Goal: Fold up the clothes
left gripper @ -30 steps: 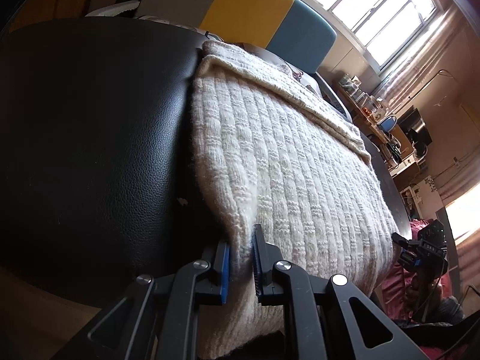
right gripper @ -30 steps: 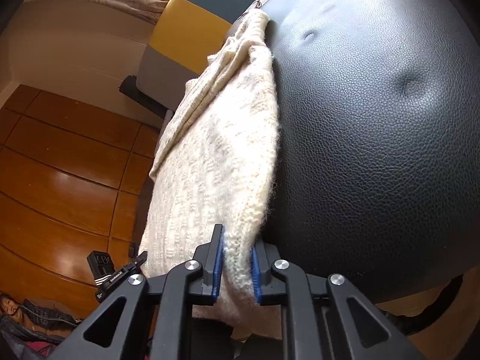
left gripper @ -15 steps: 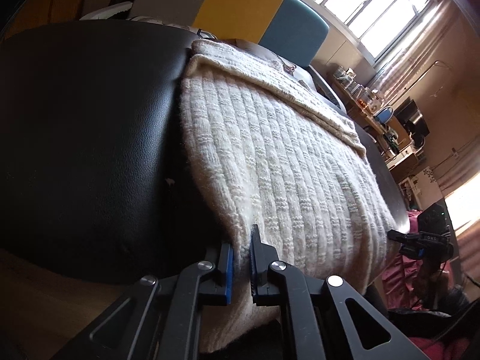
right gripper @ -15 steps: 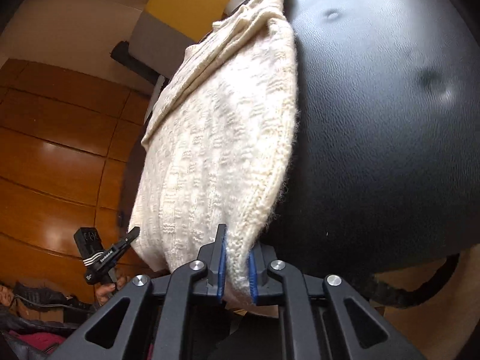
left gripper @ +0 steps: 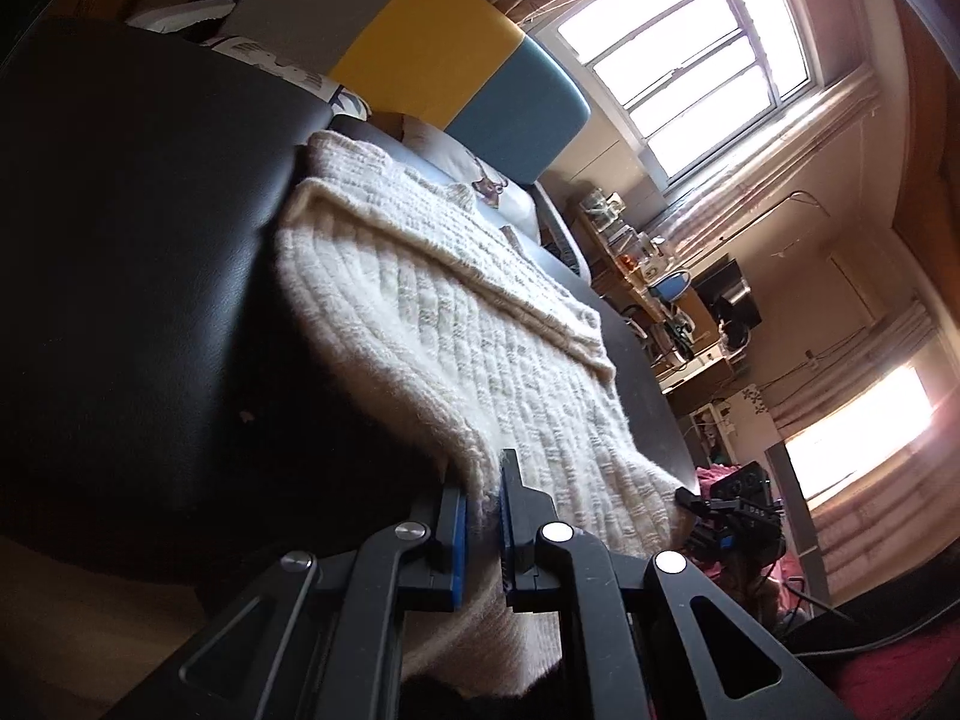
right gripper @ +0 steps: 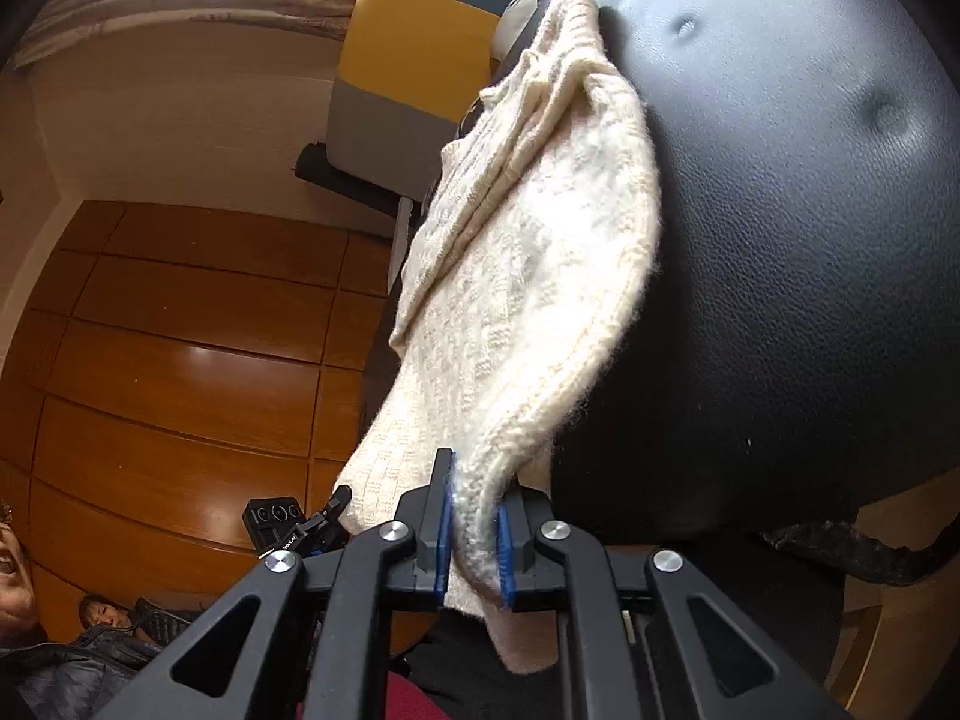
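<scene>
A cream cable-knit sweater [left gripper: 480, 330] lies on a black leather surface [left gripper: 150, 240]. Its near hem is lifted off the surface. My left gripper [left gripper: 483, 516] is shut on one corner of the hem. My right gripper [right gripper: 471, 531] is shut on the other corner of the sweater [right gripper: 540, 252], which hangs between the blue pads. The far part of the sweater still rests on the leather [right gripper: 780, 240], with a folded layer on top. Each gripper shows small in the other's view, the right one [left gripper: 729, 516] and the left one [right gripper: 294, 525].
A yellow, teal and grey upholstered panel [left gripper: 456, 78] stands past the far edge. A window [left gripper: 690, 60] and a cluttered shelf [left gripper: 654, 276] are at the right. A wooden floor [right gripper: 180, 360] lies to the left in the right wrist view. People's faces [right gripper: 12, 564] show low left.
Both grippers have lifted the near hem up off the leather and moved it toward the far end; the sweater now sags between them. Both stay shut on it.
</scene>
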Demonstrator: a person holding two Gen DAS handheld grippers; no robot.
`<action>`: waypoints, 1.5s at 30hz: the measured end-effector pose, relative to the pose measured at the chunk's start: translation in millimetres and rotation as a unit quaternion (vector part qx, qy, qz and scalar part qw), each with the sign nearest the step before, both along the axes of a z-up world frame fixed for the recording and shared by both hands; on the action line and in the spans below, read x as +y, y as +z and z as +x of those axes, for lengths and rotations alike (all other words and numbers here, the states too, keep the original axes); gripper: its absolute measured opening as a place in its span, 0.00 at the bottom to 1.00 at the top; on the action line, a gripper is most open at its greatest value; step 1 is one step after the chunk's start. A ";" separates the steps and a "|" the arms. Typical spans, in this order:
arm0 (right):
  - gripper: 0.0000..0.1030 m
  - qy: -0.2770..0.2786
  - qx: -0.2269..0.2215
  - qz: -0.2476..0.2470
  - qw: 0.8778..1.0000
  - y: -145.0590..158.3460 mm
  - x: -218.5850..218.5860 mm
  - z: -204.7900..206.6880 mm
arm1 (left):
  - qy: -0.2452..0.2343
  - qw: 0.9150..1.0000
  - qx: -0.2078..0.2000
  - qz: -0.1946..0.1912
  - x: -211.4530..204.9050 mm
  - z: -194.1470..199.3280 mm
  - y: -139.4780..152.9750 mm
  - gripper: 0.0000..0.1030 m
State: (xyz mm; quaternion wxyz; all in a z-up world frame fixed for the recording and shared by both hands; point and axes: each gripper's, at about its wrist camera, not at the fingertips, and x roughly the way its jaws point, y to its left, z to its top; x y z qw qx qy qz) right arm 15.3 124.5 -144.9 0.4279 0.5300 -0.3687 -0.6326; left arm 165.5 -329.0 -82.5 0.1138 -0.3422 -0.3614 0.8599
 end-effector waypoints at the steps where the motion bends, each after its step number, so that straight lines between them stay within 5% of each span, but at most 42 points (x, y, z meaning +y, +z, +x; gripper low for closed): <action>1: 0.11 0.002 0.000 0.001 1.000 1.0 -2.7 -4.3 | -0.003 1.000 0.005 0.000 -0.5 -6.3 4.4 0.08; 12: 0.07 -0.048 0.050 -0.034 0.997 43.2 -20.1 -121.8 | -0.018 0.997 0.080 0.009 -32.5 -126.9 54.5 0.08; 14: 0.07 -0.065 0.055 -0.030 0.996 46.8 -31.6 -151.9 | -0.003 0.998 0.067 0.008 -45.3 -160.0 48.4 0.08; 22: 0.08 -0.149 -0.058 0.014 0.987 -16.8 -31.0 -233.7 | 0.050 0.998 -0.034 0.000 -84.9 -260.7 -9.5 0.08; 27: 0.09 -0.145 -0.059 0.013 0.988 -19.8 -28.8 -240.8 | 0.062 0.996 -0.049 0.049 -99.7 -267.6 -39.0 0.09; 32: 0.24 -0.138 -0.048 -0.007 0.989 -8.6 -24.8 -236.8 | 0.083 0.989 -0.038 0.116 -112.1 -254.2 -48.8 0.10; 36: 0.25 -0.109 0.004 0.028 0.994 11.6 -27.6 -213.5 | 0.079 0.991 -0.038 0.099 -108.5 -240.3 -52.7 0.12; 40: 0.25 -0.051 0.068 0.131 0.988 16.2 -42.8 -188.5 | 0.073 0.994 -0.047 0.069 -102.2 -228.4 -55.5 0.16; 42: 0.25 -0.031 0.082 0.172 0.981 7.4 -55.1 -186.8 | 0.069 0.995 -0.055 0.051 -96.3 -223.0 -56.4 0.17; 45: 0.24 -0.023 0.064 0.159 0.985 -1.9 -51.2 -183.6 | 0.058 0.996 -0.063 0.036 -85.8 -209.9 -57.8 0.17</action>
